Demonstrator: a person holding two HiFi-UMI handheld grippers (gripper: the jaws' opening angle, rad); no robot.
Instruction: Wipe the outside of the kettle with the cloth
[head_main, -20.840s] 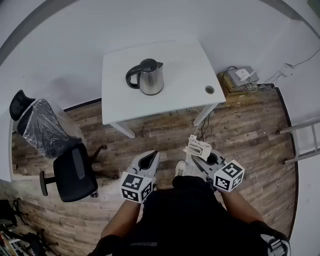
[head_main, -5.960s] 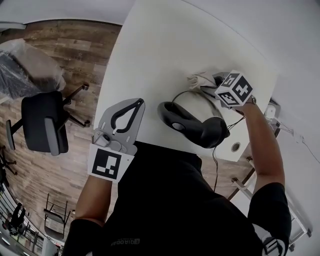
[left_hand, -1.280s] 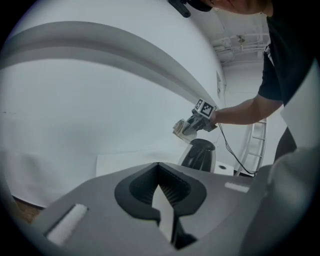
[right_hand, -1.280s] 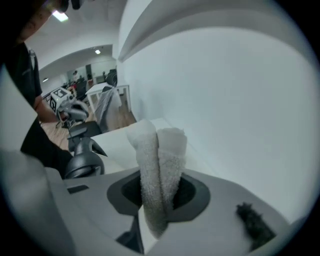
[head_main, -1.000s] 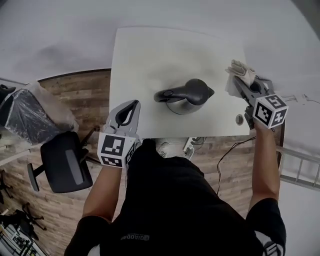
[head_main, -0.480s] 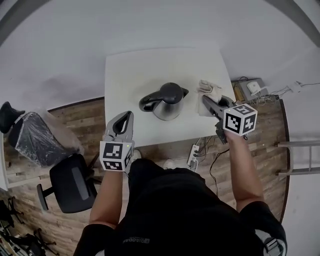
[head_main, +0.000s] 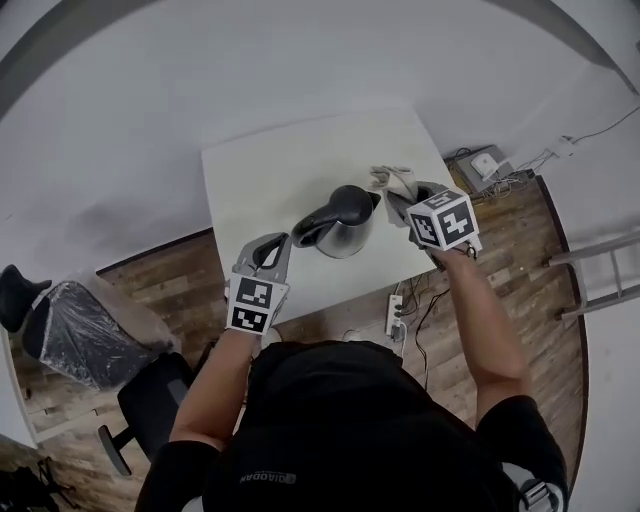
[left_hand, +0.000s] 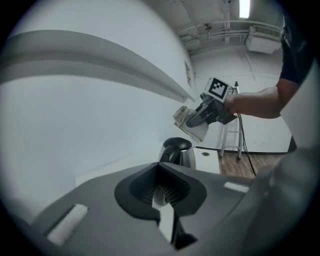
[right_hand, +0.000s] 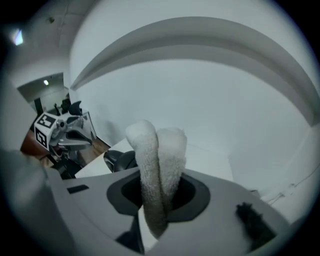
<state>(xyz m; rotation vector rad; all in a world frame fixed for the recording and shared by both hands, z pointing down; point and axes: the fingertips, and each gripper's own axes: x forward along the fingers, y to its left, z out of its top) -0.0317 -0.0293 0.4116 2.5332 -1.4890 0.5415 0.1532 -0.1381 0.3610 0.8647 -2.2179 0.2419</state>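
A steel kettle (head_main: 345, 232) with a black lid and handle stands on the white table (head_main: 250, 180). My right gripper (head_main: 398, 195) is shut on a folded white cloth (head_main: 392, 182) and holds it just right of the kettle's spout. In the left gripper view the cloth (left_hand: 192, 127) hangs a little above and right of the kettle (left_hand: 177, 152), apart from it. The cloth (right_hand: 157, 165) fills the right jaws, with the kettle (right_hand: 120, 160) low to their left. My left gripper (head_main: 278, 242) is shut and empty at the table's front edge, short of the kettle's handle.
A plastic-covered chair (head_main: 65, 325) and a black office chair (head_main: 150, 410) stand on the wood floor at left. A power strip (head_main: 395, 312) and cables lie under the table's right side. A ladder (head_main: 600, 265) stands at far right, with a box of gear (head_main: 480, 165) by the wall.
The right gripper has carried the cloth left, closer to the kettle's spout. The head view has pulled back, and the left gripper stays shut near the table's front edge.
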